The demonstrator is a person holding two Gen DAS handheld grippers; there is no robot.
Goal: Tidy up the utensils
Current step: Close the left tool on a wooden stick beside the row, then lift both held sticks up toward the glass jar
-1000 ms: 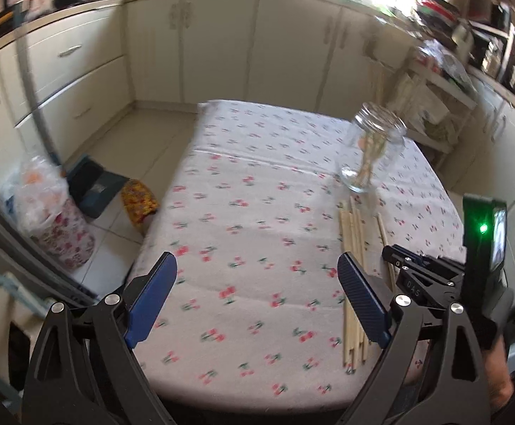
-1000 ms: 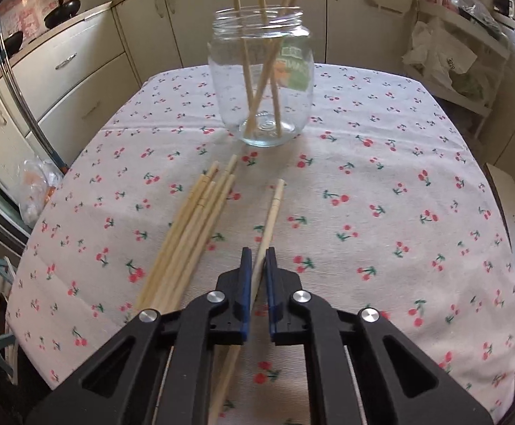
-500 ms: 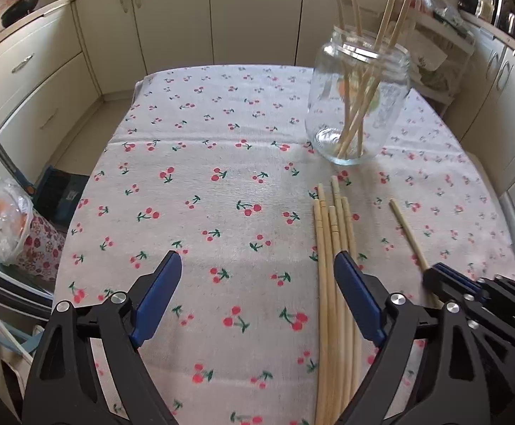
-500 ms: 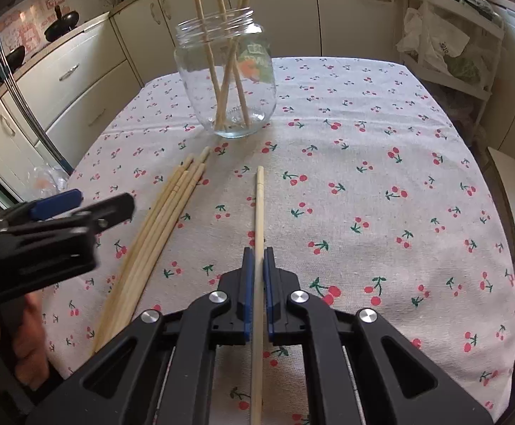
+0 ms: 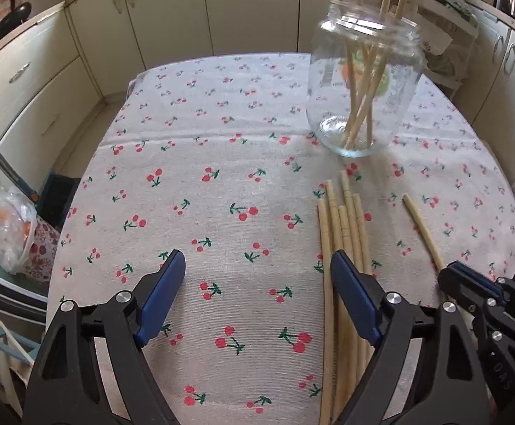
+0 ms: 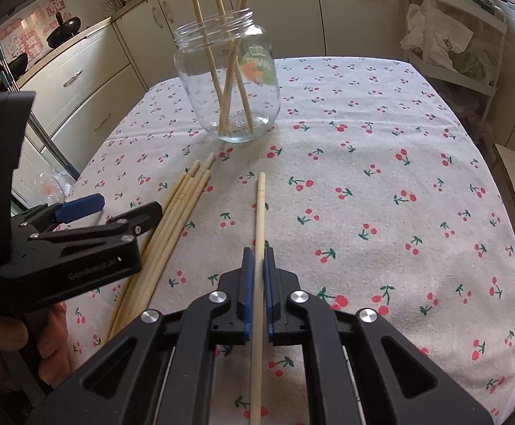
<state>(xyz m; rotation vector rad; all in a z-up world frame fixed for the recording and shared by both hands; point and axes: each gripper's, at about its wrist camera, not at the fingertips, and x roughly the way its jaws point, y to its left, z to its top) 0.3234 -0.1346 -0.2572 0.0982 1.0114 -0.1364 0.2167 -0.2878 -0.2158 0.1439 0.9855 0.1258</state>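
A clear glass jar (image 5: 363,85) with several wooden chopsticks standing in it sits at the far side of the table; it also shows in the right wrist view (image 6: 227,81). A bundle of loose chopsticks (image 5: 344,265) lies on the cloth, also seen in the right wrist view (image 6: 172,219). My right gripper (image 6: 257,258) is shut on a single chopstick (image 6: 259,219) that points toward the jar; it shows in the left wrist view (image 5: 422,228). My left gripper (image 5: 257,265) is open and empty, its right finger over the bundle.
The table (image 5: 222,163) has a cherry-print cloth. Cream kitchen cabinets (image 5: 172,17) ring the room. A plastic bag (image 5: 9,226) lies on the floor at the left. A shelf rack with bags (image 6: 448,46) stands at the right.
My left gripper has swung right and forward toward the bundle and jar, still open. My right gripper stays shut on the single chopstick, which has straightened to point toward the jar.
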